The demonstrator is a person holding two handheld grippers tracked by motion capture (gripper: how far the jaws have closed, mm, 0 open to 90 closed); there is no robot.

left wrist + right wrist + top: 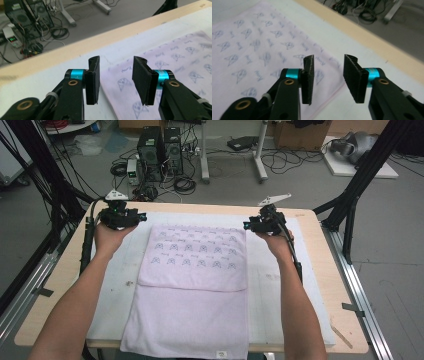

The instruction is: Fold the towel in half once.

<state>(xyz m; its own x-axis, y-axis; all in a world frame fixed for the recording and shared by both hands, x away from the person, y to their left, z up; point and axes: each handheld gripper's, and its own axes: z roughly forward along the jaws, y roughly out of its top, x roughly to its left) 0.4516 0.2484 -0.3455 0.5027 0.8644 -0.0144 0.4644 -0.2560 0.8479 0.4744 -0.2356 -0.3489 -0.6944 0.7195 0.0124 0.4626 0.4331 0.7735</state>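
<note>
A pale lilac towel [195, 270] lies on the white mat [112, 275], its far half with a small blue print folded back over the plain near half. My left gripper [142, 216] hovers just off the towel's far left corner, jaws open with nothing between them. In the left gripper view the printed towel [175, 60] lies below and right of the left gripper [116, 75]. My right gripper [246, 225] hovers at the far right corner, also open and holding nothing. The right gripper view shows the right gripper [328, 76] above the towel's edge [249, 47].
The mat covers most of a wooden table [55, 295]. Beyond the far edge, computer towers [160, 152] and loose cables [182, 184] sit on the floor. Black frame posts [352, 202] stand at the table's right and left sides.
</note>
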